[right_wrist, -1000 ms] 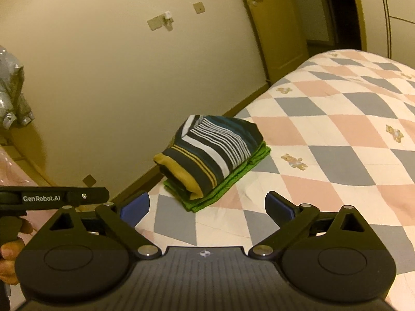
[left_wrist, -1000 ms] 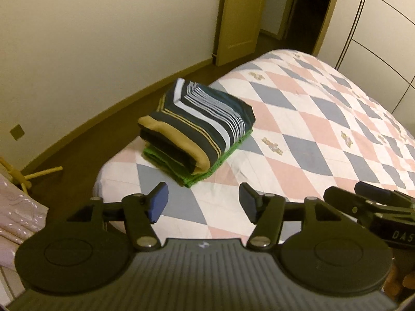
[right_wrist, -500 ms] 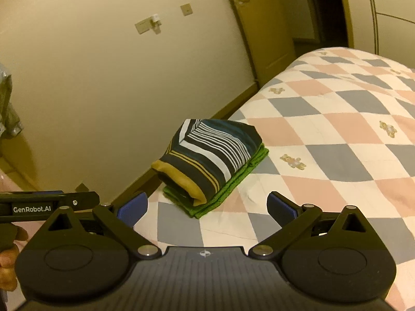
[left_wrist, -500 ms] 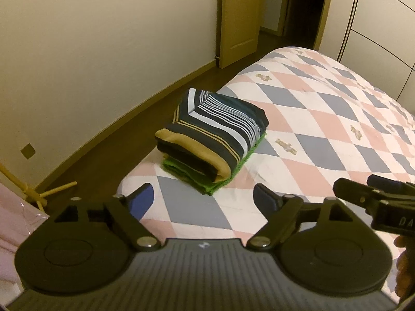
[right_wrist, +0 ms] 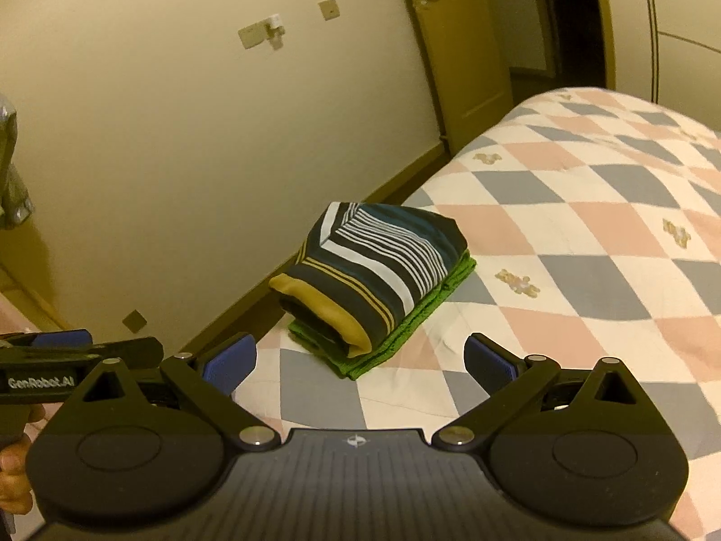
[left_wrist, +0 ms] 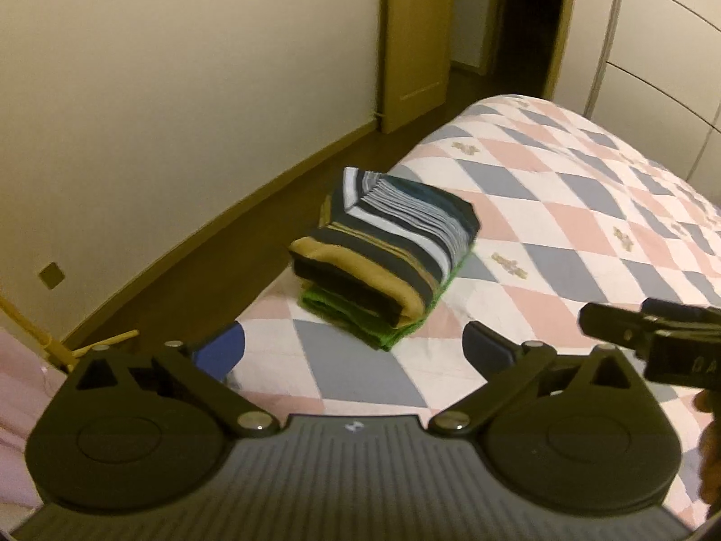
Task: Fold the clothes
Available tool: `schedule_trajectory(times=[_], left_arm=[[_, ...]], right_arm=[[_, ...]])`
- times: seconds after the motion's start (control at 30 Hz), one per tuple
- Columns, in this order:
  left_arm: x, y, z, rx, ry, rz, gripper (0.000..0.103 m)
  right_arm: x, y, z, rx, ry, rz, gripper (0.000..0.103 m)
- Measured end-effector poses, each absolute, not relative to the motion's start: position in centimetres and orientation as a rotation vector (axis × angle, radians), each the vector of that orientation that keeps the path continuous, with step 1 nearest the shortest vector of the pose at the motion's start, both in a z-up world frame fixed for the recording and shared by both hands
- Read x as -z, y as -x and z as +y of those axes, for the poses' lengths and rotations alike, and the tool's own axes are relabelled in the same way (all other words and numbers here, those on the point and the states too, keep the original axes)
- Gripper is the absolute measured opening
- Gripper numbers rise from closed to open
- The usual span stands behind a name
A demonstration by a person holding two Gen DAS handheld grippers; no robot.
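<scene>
Two folded garments (left_wrist: 387,248) stacked; two claws (left_wrist: 353,351) (right_wrist: 360,363) spread.

- The green garment (right_wrist: 405,329) lies under the striped one (right_wrist: 383,266); only its edges show, so its kind cannot be told.
- The right gripper (left_wrist: 649,338) is cut by the picture edge in the left view; its fingertips are out of sight.
- The left gripper (right_wrist: 58,360) is cut by the edge in the right view.
- The hand (right_wrist: 13,473) shows only in part.
- The doorway (left_wrist: 527,22) is dark; nothing inside can be seen.
- The pink cloth (left_wrist: 18,387) is cut off.
</scene>
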State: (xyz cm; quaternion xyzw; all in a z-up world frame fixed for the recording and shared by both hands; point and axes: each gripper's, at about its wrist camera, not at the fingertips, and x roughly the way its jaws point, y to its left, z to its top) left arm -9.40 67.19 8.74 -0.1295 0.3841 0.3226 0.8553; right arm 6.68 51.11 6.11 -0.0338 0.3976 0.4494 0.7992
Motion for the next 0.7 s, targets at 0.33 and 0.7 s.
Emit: schedule_trajectory(times=[0.33, 0.7], left_arm=[[-8.3, 10.8, 65.3, -0.803, 0.297, 0.755, 0.102], [-9.8, 8.9, 59.2, -0.853, 0.341, 0.737, 0.102]], right_arm=[[-7.1, -6.3, 50.1, -0.99, 0.154, 0.791, 0.101], [-7.9, -10.4, 44.3, -1.044, 0.041, 0.797, 0.102]])
